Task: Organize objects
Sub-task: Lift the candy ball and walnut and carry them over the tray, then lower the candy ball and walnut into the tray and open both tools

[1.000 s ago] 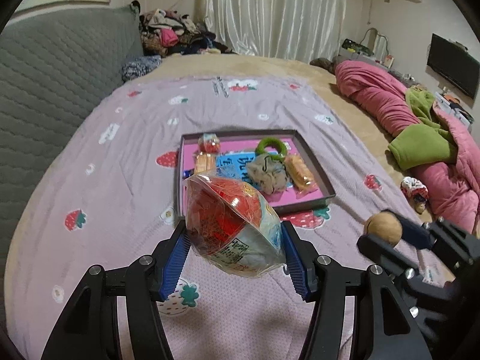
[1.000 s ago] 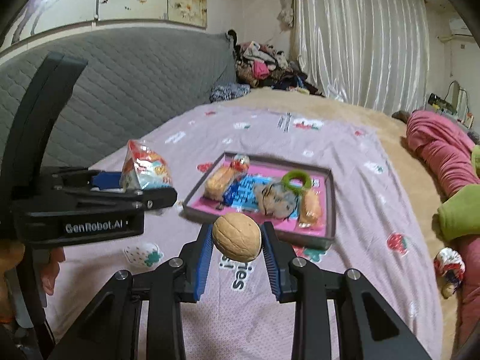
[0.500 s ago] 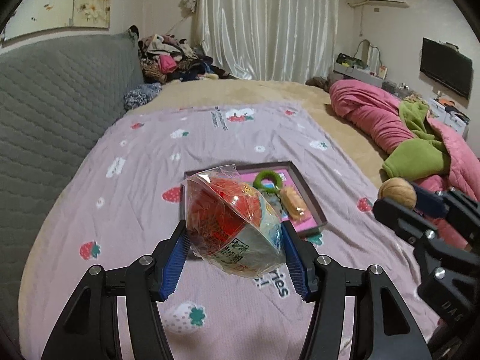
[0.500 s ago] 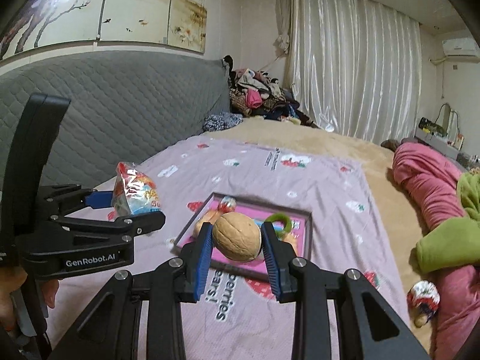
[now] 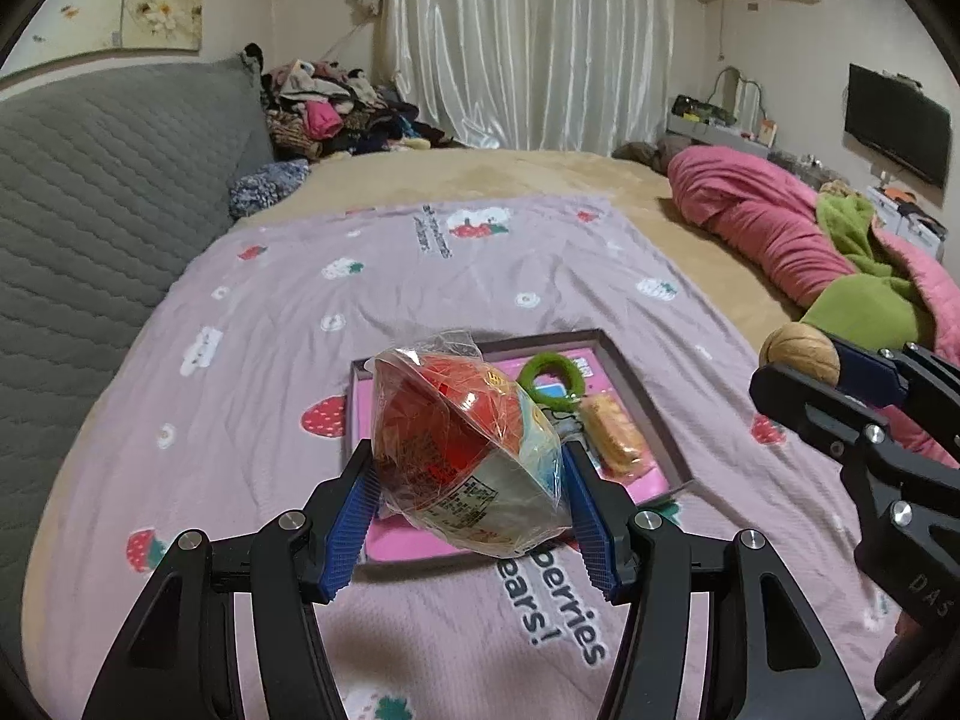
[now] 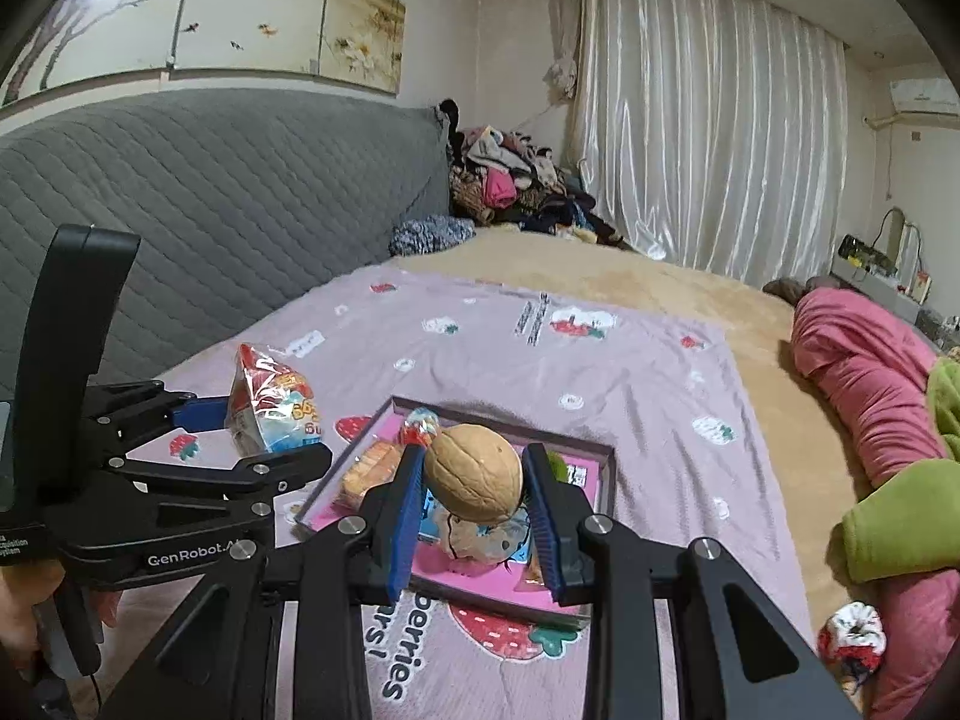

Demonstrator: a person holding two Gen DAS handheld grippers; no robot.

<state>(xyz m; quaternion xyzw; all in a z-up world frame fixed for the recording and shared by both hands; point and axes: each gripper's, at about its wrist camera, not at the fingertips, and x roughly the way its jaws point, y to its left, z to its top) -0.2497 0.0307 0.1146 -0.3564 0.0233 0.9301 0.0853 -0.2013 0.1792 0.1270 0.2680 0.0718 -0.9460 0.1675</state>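
My left gripper (image 5: 468,516) has its jaws clamped, partly open, on a clear-wrapped red snack packet (image 5: 462,450), held in the air above the near-left part of the tray (image 5: 654,420). My right gripper (image 6: 474,510) pinches a walnut (image 6: 474,480) between narrow-set jaws, also aloft over the tray. The tray lies on the purple strawberry blanket (image 5: 270,360) on the bed, at 12 o'clock from both grippers. Inside it, a green ring (image 5: 549,375) sits at 1 o'clock of the packet.
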